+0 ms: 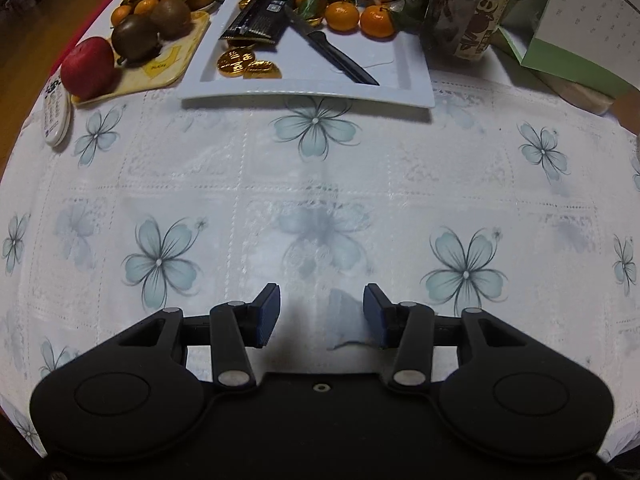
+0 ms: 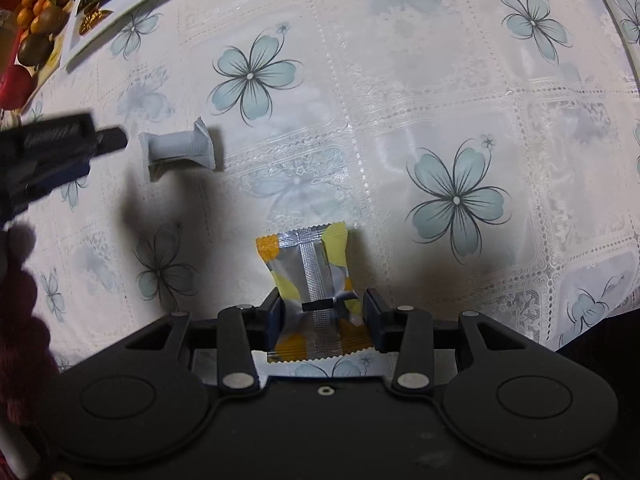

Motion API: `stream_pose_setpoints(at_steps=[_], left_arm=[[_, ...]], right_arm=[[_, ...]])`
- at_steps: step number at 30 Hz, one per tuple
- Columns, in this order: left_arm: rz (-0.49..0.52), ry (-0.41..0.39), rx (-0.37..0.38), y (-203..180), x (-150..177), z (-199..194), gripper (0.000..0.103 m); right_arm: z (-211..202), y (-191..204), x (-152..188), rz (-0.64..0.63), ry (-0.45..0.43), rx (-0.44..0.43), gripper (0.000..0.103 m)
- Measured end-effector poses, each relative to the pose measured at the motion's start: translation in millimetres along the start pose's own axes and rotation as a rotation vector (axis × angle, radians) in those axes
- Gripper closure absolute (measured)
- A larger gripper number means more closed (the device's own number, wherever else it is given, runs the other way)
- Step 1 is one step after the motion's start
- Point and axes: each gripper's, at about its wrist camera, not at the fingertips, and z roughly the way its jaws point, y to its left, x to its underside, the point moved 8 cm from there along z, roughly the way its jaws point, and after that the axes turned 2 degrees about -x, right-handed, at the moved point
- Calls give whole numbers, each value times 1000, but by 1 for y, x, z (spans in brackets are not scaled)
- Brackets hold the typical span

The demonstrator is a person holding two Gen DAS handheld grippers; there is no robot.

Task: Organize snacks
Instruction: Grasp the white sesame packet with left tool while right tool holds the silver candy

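Silver-and-yellow foil snack packet (image 2: 310, 276) is pinched between the right gripper (image 2: 324, 314) jaws, above the white flowered tablecloth (image 2: 400, 120). A small grey wrapped snack (image 2: 178, 154) lies just beyond the left gripper (image 1: 322, 316), jaws spread, nothing clamped. White rectangular tray (image 1: 412, 88) sits farther back.

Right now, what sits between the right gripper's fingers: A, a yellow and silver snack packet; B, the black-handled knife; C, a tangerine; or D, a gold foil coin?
A: in the right wrist view the yellow and silver snack packet is pinched between the right gripper fingers, above the flowered tablecloth.
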Motion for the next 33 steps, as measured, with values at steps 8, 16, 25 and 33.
stream_pose_setpoints(at_steps=[8,16,25,33], left_arm=[[60,96,-66,-16,10,34,49],[122,63,-28,-14,47,-1,49],[106,3,-29,-11,43,-22,50],[5,35,-128,2,7,15,49]], right_arm=[[-7,3,-3,-10,-16,-12,60],[-16,-1,-5,7,-34,-26,60],[-16,-12,-6,58,-49,-6,60],[-20,-1,-6,16,-49,-40,60]])
